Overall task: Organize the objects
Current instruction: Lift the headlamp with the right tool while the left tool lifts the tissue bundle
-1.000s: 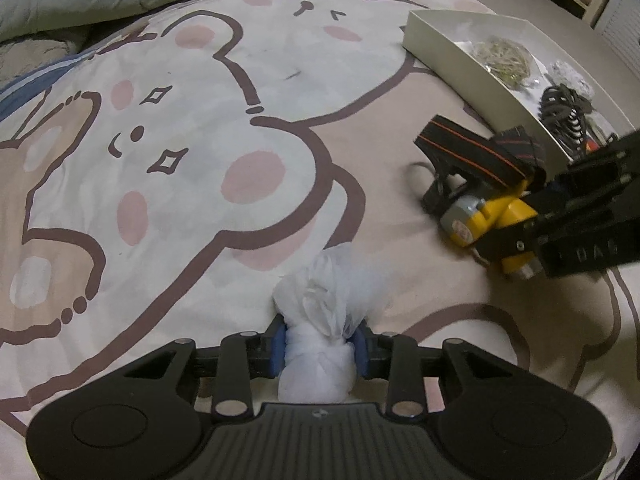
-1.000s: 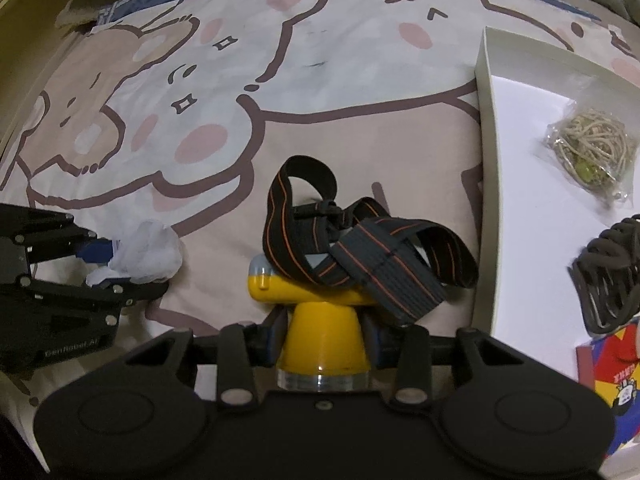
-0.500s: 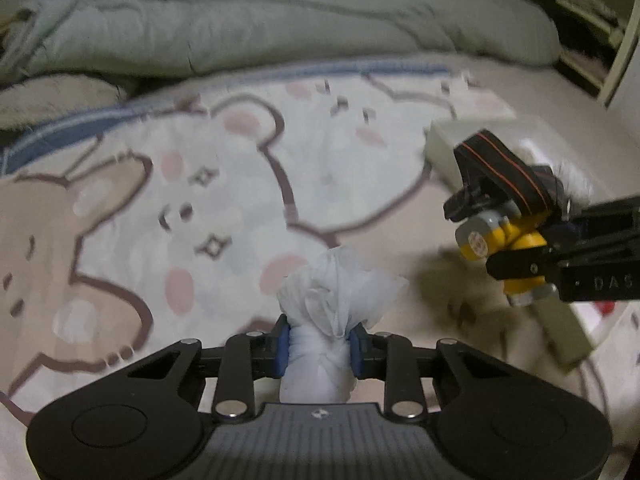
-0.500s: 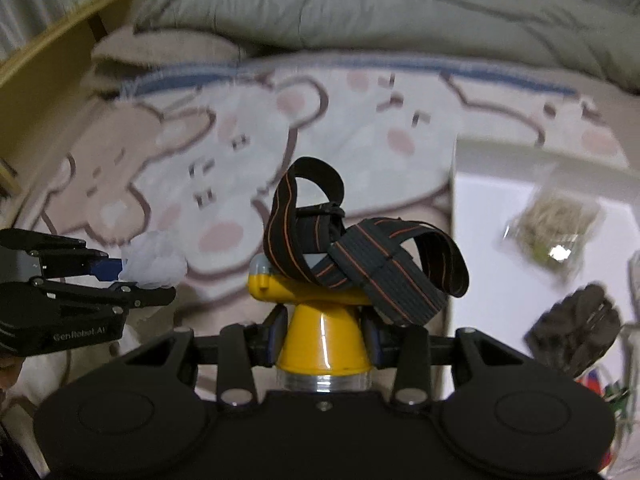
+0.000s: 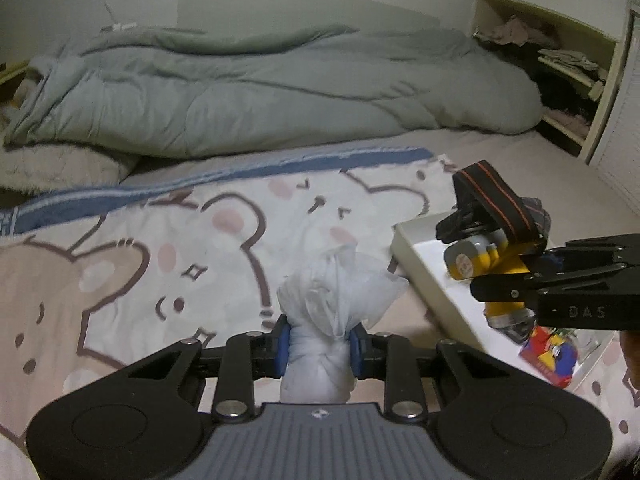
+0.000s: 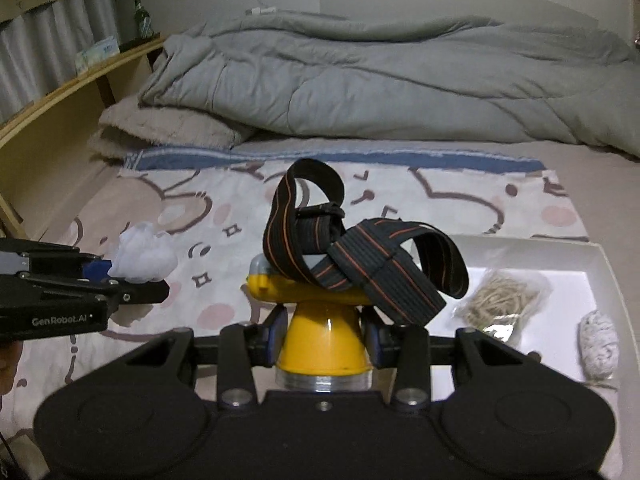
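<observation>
Left gripper (image 5: pixel 320 344): jaws clamped on white bag (image 5: pixel 336 296), centre frame.
Right gripper (image 6: pixel 322 338): jaws pinching headlamp (image 6: pixel 320 320).
Box (image 6: pixel 600 264), right: some items in; both held ones left.

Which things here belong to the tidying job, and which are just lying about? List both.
Job: white plastic bag in left gripper; yellow headlamp in right gripper; white tray.

Lying about: grey duvet; green bottle; shelf.
</observation>
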{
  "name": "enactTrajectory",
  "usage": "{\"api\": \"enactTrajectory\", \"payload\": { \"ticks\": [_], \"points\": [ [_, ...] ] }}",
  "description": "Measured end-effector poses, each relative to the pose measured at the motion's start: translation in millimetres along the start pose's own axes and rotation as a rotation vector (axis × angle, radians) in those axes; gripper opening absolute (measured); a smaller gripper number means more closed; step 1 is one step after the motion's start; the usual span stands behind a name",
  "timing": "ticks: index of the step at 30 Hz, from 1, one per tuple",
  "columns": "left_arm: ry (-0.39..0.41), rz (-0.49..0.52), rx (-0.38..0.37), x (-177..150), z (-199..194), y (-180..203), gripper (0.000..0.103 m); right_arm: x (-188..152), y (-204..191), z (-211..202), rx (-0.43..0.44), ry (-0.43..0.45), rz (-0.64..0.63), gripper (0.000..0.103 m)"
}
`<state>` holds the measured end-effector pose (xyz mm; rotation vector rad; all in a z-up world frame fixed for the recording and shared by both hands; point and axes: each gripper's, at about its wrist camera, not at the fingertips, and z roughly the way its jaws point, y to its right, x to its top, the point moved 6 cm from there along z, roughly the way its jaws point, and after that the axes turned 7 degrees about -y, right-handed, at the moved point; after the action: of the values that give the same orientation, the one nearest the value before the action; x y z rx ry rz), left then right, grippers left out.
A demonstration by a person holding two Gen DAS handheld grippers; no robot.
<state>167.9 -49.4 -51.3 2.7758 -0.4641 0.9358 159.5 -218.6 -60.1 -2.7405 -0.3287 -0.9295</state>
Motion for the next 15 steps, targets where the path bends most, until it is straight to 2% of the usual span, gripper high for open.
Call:
{"api": "enactTrajectory", "payload": {
  "ticks": [11, 15],
  "points": [
    [0.051, 0.012, -0.033, 41, 8, 38, 0.030, 30, 49, -21, -0.049, 0.066, -0.053, 0.041],
    [0.061, 0.063, -0.070, 56, 17, 63, 0.030, 43, 78, -23, -0.054, 0.082, -0.058, 0.041]
  ]
}}
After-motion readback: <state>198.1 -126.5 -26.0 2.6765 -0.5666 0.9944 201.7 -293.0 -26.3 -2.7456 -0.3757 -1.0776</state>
